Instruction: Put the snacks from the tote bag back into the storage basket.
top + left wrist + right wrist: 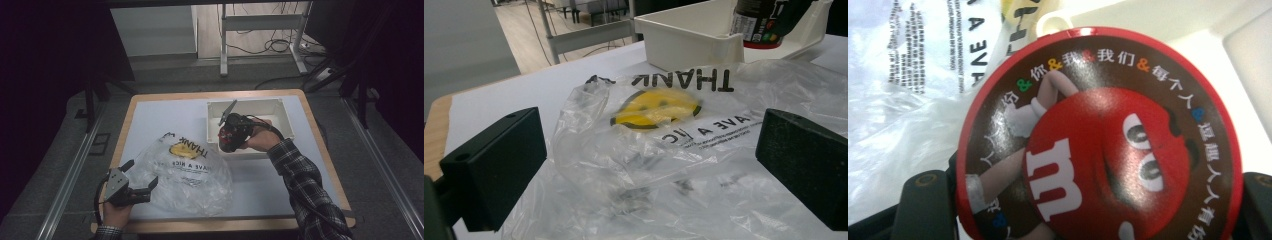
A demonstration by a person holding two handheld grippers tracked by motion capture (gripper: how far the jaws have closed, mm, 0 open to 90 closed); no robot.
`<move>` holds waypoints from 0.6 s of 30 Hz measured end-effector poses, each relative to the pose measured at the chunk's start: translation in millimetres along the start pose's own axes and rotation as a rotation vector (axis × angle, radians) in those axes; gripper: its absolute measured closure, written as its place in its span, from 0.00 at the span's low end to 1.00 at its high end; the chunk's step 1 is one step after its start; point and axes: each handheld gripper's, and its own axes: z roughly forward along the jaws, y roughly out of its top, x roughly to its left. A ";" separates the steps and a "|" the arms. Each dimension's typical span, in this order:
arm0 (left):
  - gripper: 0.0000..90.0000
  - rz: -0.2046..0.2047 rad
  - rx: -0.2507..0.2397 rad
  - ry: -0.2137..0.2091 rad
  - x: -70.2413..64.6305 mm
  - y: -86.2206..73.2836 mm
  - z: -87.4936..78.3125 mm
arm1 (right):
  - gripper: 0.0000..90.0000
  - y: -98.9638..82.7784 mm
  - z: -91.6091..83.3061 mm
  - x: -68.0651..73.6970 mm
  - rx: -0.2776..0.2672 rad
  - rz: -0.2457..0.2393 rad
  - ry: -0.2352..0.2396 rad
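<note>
Plainly, the biggest thing on the table (pixel 150 107) is the clear plastic bag (pixel 187 175), spread flat at about seven o'clock of the tabletop, its printed smiley face up. If the round candy tub is meant to go in, the likely snag is that the bag's mouth looks collapsed, with no opening standing up, so the tub could just push the film along the table instead of sliding inside.

Next in size, the white bin (pixel 250 125) sits at about one o'clock, its near wall just beside the bag's far edge. The tub hangs right over that wall, so a low swing toward the bag might clip it.

The right gripper (pixel 231 134) is pinched on the candy tub (pixel 1098 135), the jaws pressing its sides. In the right gripper view the tub's red-rimmed face looks back at the camera, so it is held by its curved wall; I judge a smooth round wall could twist or slip in a two-jaw grip. The right forearm, in a plaid sleeve (pixel 305 185), reaches in from five o'clock, the hand (pixel 261 140) at the bin's near edge.

The left gripper (pixel 129 184) rests at eight o'clock, jaws spread wide at the bag's near-left edge, with loose film lying between them and nothing clamped yet.
</note>
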 end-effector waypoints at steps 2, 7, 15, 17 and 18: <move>0.00 0.000 -0.001 0.000 0.0 0.0 0.0 | 0.28 0.8 0.9 -1.3 -0.002 -0.001 -0.001; 0.00 0.005 0.004 -0.001 0.3 0.1 -0.4 | 0.28 5.3 4.8 -8.9 -0.009 -0.008 -0.002; 0.00 0.005 0.003 -0.003 0.3 0.1 -0.3 | 0.28 9.0 9.6 -16.2 -0.004 -0.017 -0.014; 0.00 0.005 0.003 -0.002 0.3 0.1 -0.3 | 0.28 9.6 10.9 -18.1 -0.003 -0.015 -0.015; 0.00 0.005 0.005 -0.003 0.3 0.1 -0.4 | 0.28 9.6 10.9 -18.1 -0.003 -0.015 -0.015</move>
